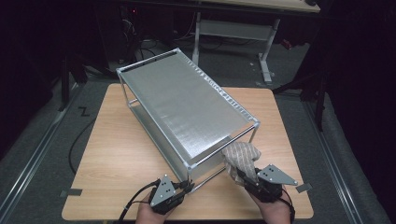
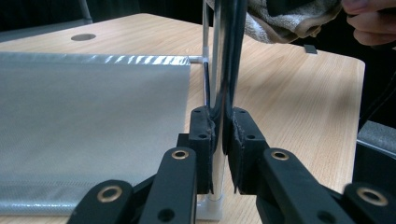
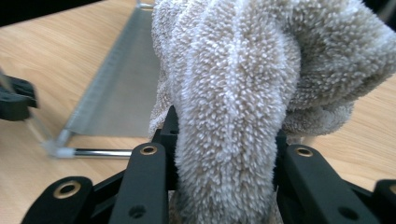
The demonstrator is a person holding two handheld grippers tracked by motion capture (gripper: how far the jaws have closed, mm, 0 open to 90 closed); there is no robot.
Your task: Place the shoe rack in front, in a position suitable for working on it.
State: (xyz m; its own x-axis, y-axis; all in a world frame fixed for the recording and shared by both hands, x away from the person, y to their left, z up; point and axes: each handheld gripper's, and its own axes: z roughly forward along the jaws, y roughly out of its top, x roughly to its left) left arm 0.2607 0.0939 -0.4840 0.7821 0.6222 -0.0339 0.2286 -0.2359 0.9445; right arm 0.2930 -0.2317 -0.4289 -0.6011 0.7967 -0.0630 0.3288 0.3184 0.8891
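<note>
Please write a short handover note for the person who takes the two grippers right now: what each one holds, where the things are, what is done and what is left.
Left gripper: shut on the near corner post of the metal rack, low down, steadying it.
Right gripper: shut on the beige towel, bunched up and held at the rack's near right corner.
The rack stands at an angle on the wooden table; both shelves look bare.
Done: rack gripped, towel picked up and brought to the rack.
Left: probably wiping the rack with the towel; no wiped area can be told yet. Keep the left grip while the towel moves.
</note>
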